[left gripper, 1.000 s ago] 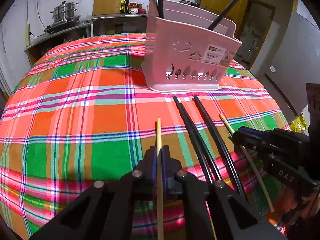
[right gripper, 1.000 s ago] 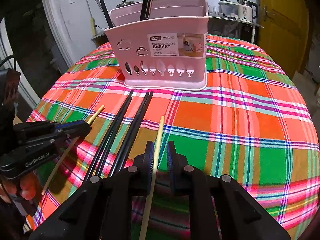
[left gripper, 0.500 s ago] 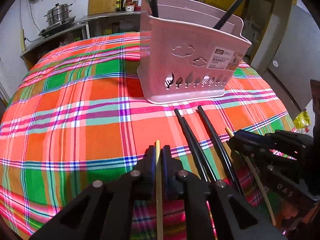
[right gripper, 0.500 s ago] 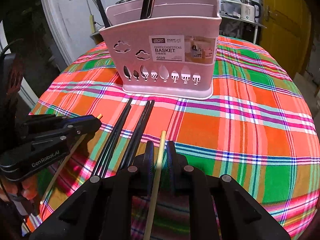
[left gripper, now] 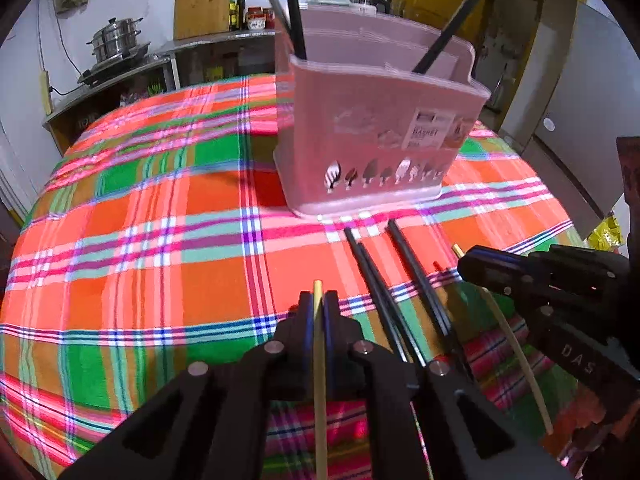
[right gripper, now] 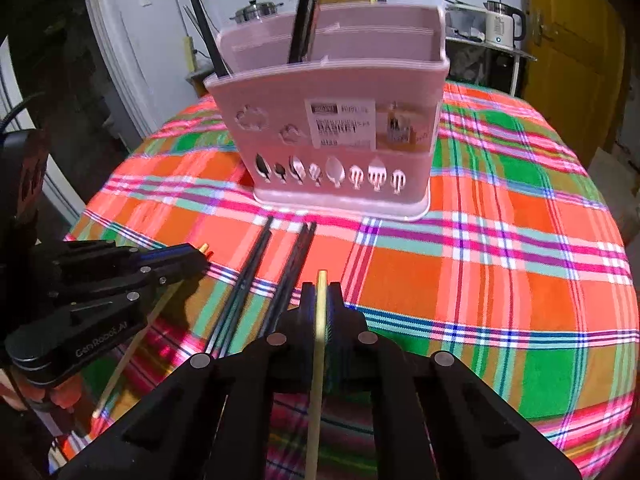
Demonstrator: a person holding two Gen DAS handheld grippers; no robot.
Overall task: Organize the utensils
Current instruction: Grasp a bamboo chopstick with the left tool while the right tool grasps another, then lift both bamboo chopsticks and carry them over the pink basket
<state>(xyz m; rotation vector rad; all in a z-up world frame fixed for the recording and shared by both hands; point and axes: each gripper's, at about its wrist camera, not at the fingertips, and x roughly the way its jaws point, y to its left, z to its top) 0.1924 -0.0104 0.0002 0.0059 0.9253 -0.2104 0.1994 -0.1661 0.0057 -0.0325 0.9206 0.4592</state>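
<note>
My left gripper (left gripper: 318, 300) has its jaws closing tight on a pale wooden chopstick (left gripper: 319, 380), pads pressing it, its tip just past the fingertips. My right gripper (right gripper: 321, 292) has its jaws closing on a second wooden chopstick (right gripper: 318, 360), also pinched between the pads. Each gripper shows in the other view: the right gripper (left gripper: 466, 260) at the right, the left gripper (right gripper: 200, 256) at the left. Several black chopsticks (left gripper: 376, 280) (right gripper: 248, 280) lie on the cloth between them. Beyond stands the pink utensil basket (left gripper: 372, 148) (right gripper: 340, 128) with black chopsticks upright inside.
The round table wears a bright plaid cloth (left gripper: 160, 240) that falls away at the edges. Behind it are a counter with steel pots (left gripper: 116, 40), a wooden board, a kettle (right gripper: 500, 24) and a yellow door (right gripper: 572, 40).
The right jaws have narrowed onto their chopstick. Less of each wooden chopstick now sticks out past the fingertips. The basket looks slightly nearer in both views.
</note>
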